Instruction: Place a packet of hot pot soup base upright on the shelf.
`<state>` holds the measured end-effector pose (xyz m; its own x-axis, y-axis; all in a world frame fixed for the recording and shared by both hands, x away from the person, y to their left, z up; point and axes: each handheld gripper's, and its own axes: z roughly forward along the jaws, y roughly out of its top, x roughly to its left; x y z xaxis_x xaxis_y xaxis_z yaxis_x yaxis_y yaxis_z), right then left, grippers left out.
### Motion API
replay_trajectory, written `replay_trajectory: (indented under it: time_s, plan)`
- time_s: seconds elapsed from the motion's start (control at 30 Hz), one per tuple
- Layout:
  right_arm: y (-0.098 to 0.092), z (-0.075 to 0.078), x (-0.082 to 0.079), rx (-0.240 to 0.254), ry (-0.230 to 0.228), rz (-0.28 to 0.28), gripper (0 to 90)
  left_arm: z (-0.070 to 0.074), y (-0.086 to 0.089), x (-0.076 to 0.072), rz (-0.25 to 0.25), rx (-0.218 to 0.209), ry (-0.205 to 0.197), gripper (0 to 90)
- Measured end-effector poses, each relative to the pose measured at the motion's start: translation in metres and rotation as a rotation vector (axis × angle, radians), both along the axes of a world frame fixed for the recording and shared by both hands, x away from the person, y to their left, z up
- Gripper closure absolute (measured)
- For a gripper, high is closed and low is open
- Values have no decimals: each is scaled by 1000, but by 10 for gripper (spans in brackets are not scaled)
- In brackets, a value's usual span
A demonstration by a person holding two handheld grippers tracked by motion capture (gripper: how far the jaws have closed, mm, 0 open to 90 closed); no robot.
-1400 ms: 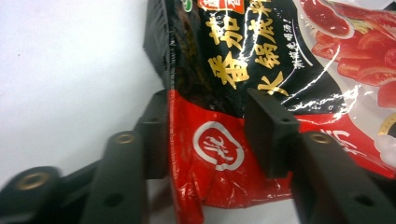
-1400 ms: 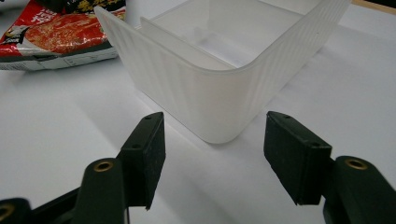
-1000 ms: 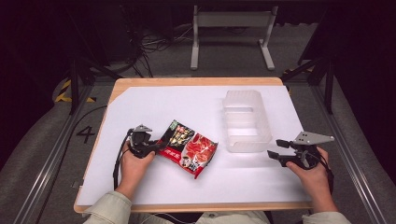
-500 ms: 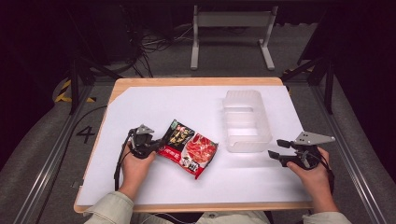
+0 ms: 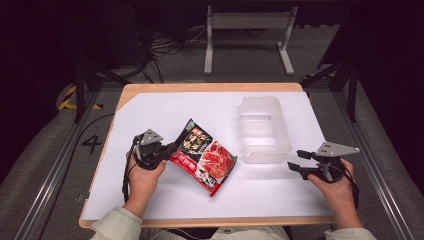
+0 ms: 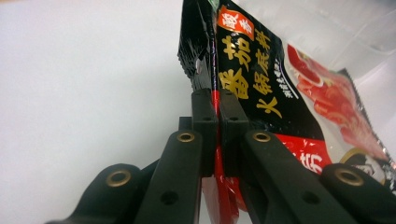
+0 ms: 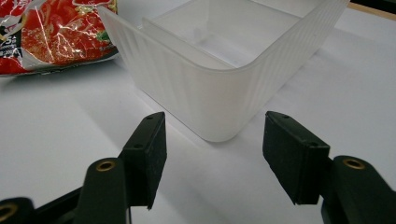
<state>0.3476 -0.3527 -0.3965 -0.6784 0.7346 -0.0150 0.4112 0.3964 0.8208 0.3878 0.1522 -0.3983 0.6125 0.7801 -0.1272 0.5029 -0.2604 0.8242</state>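
Note:
A red and black food packet (image 5: 205, 157) lies on the white sheet, its left edge lifted off the surface. My left gripper (image 5: 170, 150) is shut on that edge. In the left gripper view the two jaws (image 6: 217, 105) pinch the packet's (image 6: 261, 79) seam, which stands upright between them. My right gripper (image 5: 295, 161) hovers low at the right, open and holding nothing. In the right gripper view its jaws (image 7: 212, 140) face a rounded corner of a clear plastic bin (image 7: 219, 93), a short gap away. The packet (image 7: 51, 37) shows at the upper left there.
The clear bin (image 5: 262, 130) stands empty on the right half of the white sheet (image 5: 165, 110), just right of the packet. The wooden table edge (image 5: 210, 220) runs along the front. A metal stand (image 5: 247, 30) and cables lie on the floor beyond.
The left hand has risen a little, and the packet's left edge has come up with it, tilting the packet. The right hand has kept still.

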Motion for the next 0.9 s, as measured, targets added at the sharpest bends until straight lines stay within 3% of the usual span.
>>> replay_trajectory:
  time_s: [0.03,0.17,0.3,0.5,0.73,0.9]
  plan:
    - [0,0,0,0,0,0,399,6,-2,-5,0,2,-38,881]
    - [0,0,-1,0,1,3,400,24,-8,-19,-15,13,-124,882]
    - [2,0,-2,-3,1,8,401,41,-13,-31,-39,29,-185,882]
    - [4,1,-3,-6,-2,13,402,55,-12,-42,-53,40,-234,881]
    - [6,1,-3,-4,-2,22,403,67,-1,-43,-87,62,-250,879]
    - [7,2,-3,-1,-1,26,403,76,10,-43,-89,47,-257,878]
